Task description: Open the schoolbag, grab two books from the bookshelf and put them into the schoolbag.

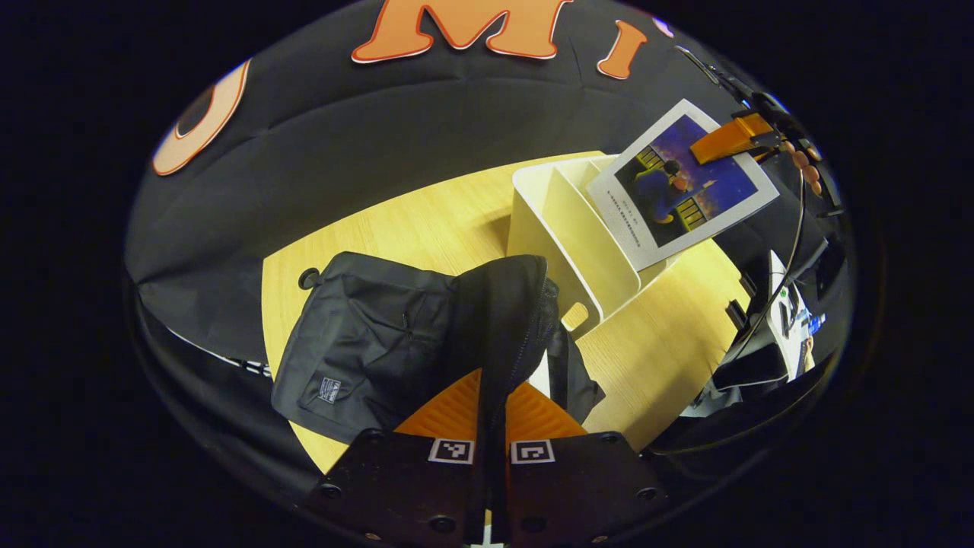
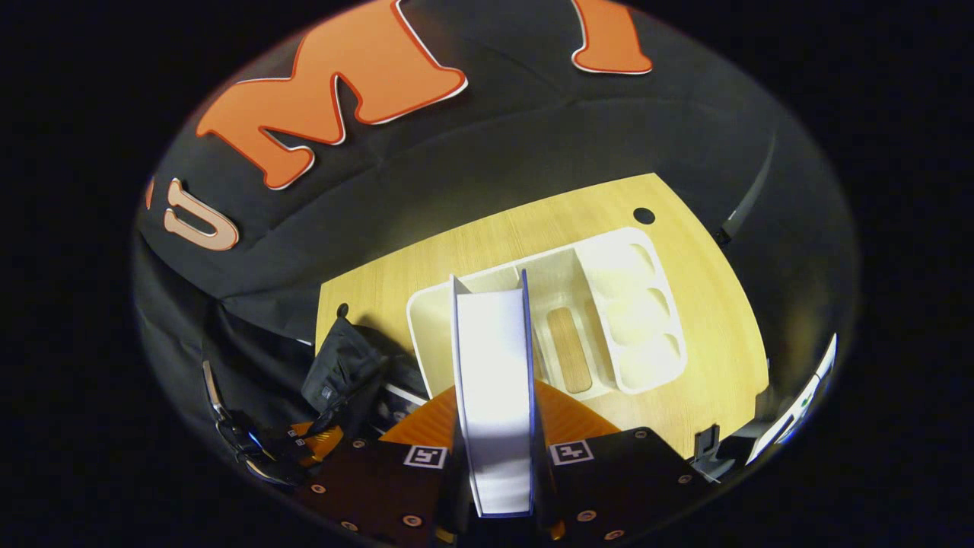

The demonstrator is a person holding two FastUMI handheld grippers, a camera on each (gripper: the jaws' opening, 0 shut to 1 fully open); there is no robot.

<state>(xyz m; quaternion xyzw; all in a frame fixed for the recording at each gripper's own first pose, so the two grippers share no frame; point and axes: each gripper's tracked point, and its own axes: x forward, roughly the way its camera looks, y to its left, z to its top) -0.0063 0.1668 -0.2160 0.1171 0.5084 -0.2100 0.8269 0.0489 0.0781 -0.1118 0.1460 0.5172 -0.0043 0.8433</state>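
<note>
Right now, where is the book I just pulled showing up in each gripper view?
Left gripper view: the book sits upper right, cover facing the camera, pinched by the right gripper above the white bookshelf.
Right gripper view: the book fills the bottom centre, seen edge-on between this gripper's own jaws.
Shared landmark: the white bookshelf on the wooden table.

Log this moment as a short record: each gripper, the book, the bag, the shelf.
left gripper: shut on schoolbag flap, holding it up
right gripper: shut on book, raised above the bookshelf
book cover: blue picture with white border
bookshelf: white, on wooden table, right of the bag
book in bag: not yet
</note>
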